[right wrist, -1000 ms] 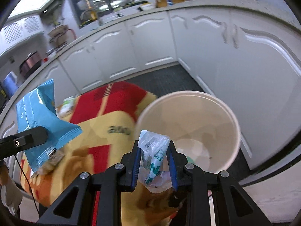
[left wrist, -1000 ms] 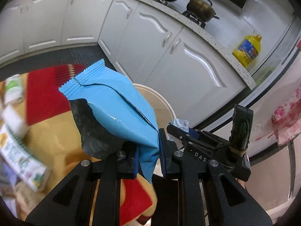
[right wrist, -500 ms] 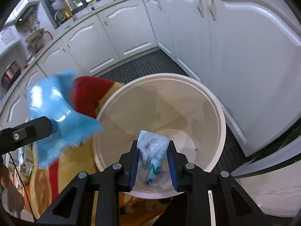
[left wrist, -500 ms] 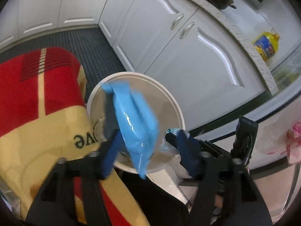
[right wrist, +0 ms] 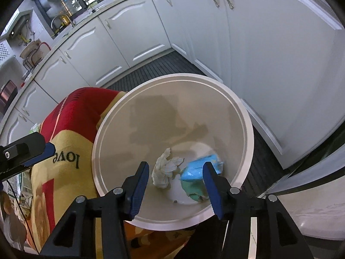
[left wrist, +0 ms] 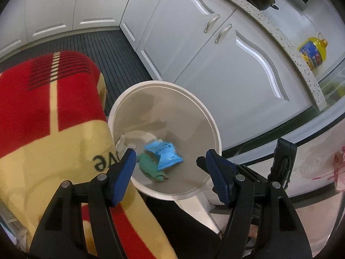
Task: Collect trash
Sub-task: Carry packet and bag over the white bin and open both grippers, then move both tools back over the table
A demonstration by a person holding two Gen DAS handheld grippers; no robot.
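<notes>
Both grippers empty above the trash bin.

My left gripper (left wrist: pixel 170 161) is spread wide, holding nothing; my right gripper (right wrist: pixel 175 172) is opening, nothing between its pads. Below, the white bin (right wrist: pixel 248 127) holds a blue wrapper (left wrist: pixel 163 154), green scrap (left wrist: pixel 149 167) and crumpled tissue (right wrist: pixel 165 168). A red-yellow blanket (left wrist: pixel 43 112) touches its rim at 9 o'clock.

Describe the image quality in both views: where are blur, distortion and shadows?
Left wrist view: sharp; fisheye bends the cabinets; glare streaks on the door mouldings. Right wrist view: the blue wrapper in the bin is slightly motion-blurred; blocky shadows on the bin's inner wall.
</notes>
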